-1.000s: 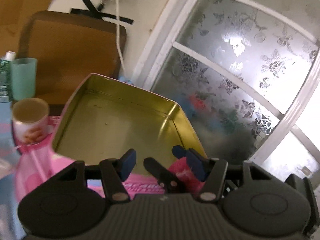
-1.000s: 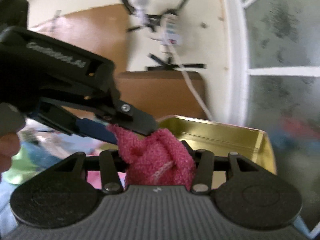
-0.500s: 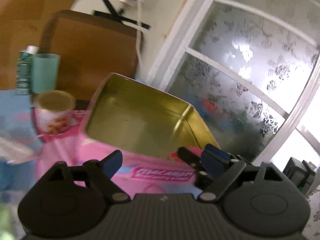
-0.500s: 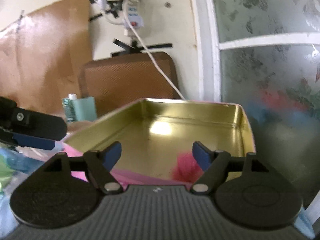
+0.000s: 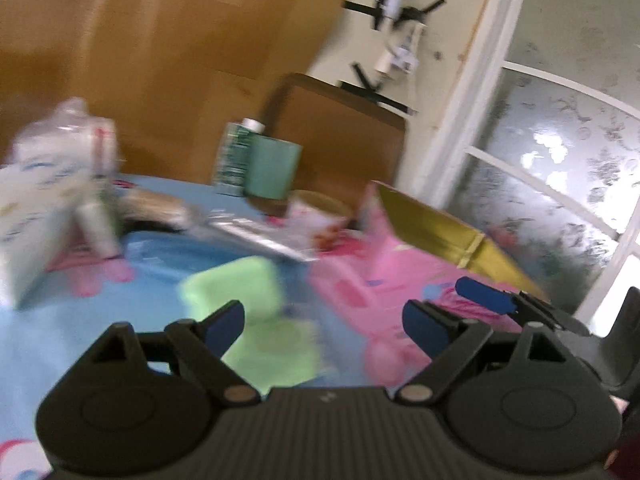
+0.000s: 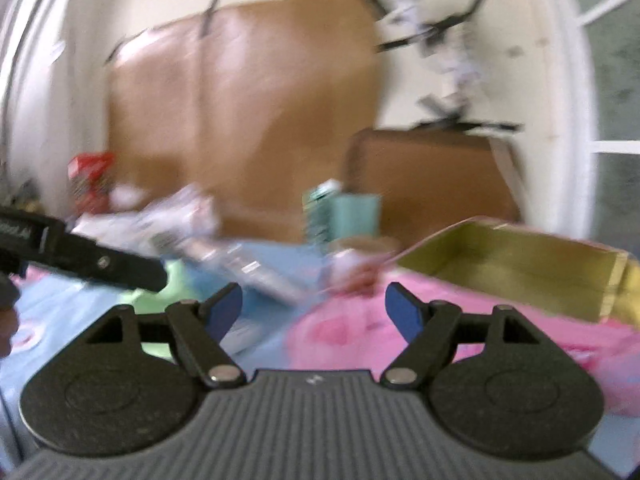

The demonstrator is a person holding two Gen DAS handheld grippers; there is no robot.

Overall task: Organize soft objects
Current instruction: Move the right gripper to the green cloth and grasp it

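Gaping wide with nothing between its blue pads, the left tool (image 5: 322, 322) faces a soft green folded cloth (image 5: 256, 304) at twelve o'clock; the right tool (image 6: 314, 306) likewise stands released, the gold rectangular tin (image 6: 520, 264) at two o'clock on the desk (image 6: 340, 332), both tools' jaws having just been opening.

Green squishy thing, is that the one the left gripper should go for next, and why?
Probably yes: ease the left gripper forward and down to the green soft thing. Its jaws stand open with nothing between them, the green thing lies just ahead on the cloth, and the gold tin sits off to the right.
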